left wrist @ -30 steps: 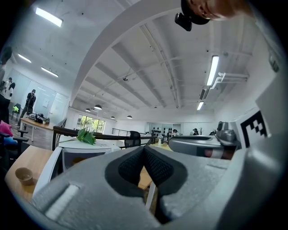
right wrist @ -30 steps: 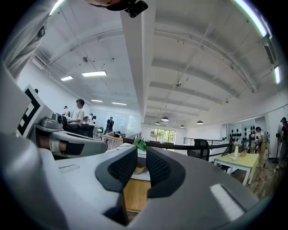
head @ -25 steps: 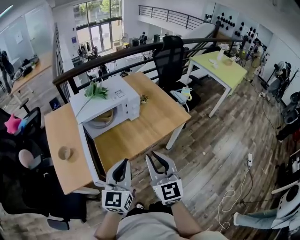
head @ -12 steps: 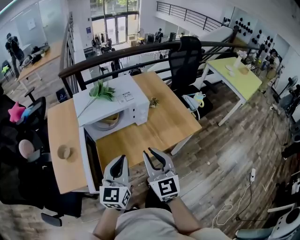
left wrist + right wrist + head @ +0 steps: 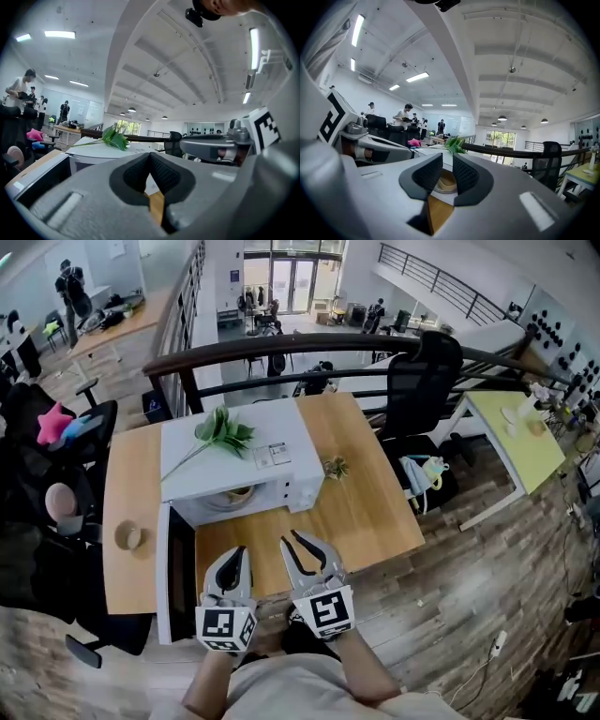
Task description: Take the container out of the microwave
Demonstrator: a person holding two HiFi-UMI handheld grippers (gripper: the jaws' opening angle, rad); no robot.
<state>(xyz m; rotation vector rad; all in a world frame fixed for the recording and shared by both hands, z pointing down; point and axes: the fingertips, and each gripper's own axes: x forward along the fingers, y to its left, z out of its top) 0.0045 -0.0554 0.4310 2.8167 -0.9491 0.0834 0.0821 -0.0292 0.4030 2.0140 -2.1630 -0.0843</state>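
Hovering both claws in front of microwave [image 5: 239, 465], door [image 5: 167, 568] open at its left. Left gripper [image 5: 235, 552] pinched closed, empty. Right gripper [image 5: 291, 540] narrow gap, empty. Container [image 5: 239, 494] sits inside microwave cavity, untouched. Risks, my read: narrow jaws bump rim, shove container deeper; left claw clips door. Microwave on wooden table [image 5: 366, 512], leafy sprig [image 5: 223, 432] atop. Railing [image 5: 281, 345] behind microwave, open office beyond.

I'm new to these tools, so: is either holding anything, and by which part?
Nothing is held. The left gripper has its fingers shut on nothing; the right gripper has them apart, empty. The container sits inside the microwave.
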